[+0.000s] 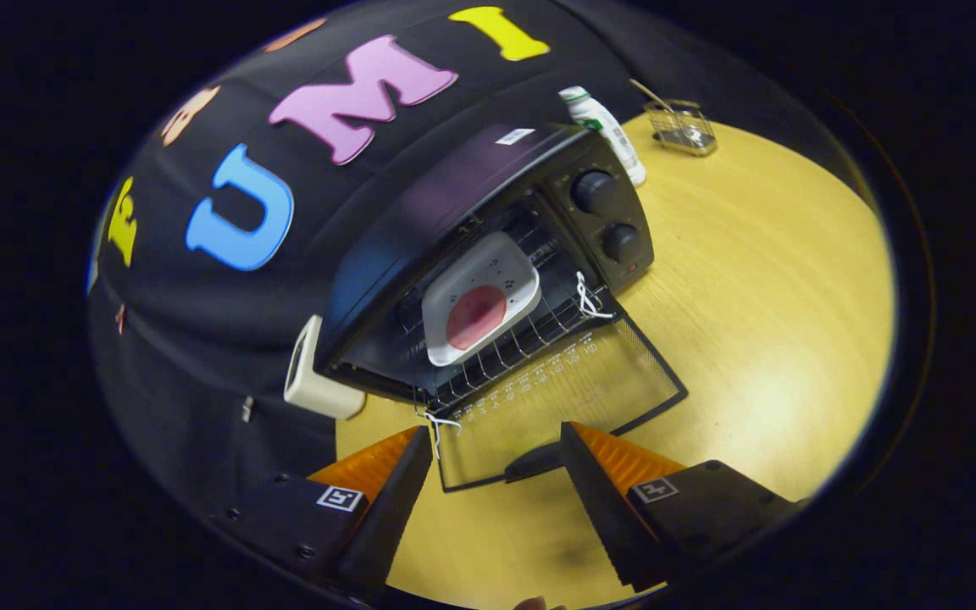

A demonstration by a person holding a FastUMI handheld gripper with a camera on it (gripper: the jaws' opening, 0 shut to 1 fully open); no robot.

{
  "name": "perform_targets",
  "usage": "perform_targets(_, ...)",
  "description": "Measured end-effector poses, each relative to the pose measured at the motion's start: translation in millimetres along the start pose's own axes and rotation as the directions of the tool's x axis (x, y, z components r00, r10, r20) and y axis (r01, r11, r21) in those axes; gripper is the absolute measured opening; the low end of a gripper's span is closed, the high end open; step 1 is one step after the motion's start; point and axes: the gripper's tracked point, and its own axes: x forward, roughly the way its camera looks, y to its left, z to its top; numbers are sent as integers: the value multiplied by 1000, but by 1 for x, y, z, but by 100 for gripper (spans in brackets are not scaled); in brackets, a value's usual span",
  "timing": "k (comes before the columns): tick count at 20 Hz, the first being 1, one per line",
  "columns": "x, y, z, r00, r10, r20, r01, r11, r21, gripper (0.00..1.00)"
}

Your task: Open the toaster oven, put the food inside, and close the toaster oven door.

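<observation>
Toaster oven (471, 246): you see a black, boxy metal body standing on the bench against the booth's wall, well ahead of your gripper.
Door (556, 407): glass pane in a dark frame, folded down flat toward you; its dark handle (535, 462) lies between your fingers.
Food (477, 315): a round reddish piece on a white, rounded-square tray (488, 288), resting on the wire rack (522, 339) inside the open cavity.
Rack ties: white string (587, 296) knotted at the rack's front corners.
Controls: two round black knobs (596, 191) stacked on the panel beside the cavity.
Gripper (496, 474): your fingers stand wide apart, one on each side of the door's near edge, holding nothing.
Bench (751, 296): smooth, pale yellow wood grain with a rounded look.
Beyond the oven: a white bottle (615, 135) with a green label, just behind the knob panel; farther off, a clear square container (681, 127) with a thin stick leaning in it.
Beside the oven: a cream-coloured block (314, 373) at its other side, touching the casing.
Room: black cloth wall (200, 356) behind.
</observation>
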Motion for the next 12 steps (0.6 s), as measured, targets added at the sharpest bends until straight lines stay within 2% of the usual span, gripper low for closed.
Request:
perform_targets(2, -15, -2, -10, 1000, -15, -1, 15, 988, -152, 98)
perform_targets(5, -22, -4, -16, 998, -46, 33, 55, 937, -345, 99)
perform_targets(10, -3, -13, -58, 994, -110, -16, 88, 872, -481, 99)
perform_targets(12, 6, -16, -76, 990, -133, -41, 94, 859, -504, 99)
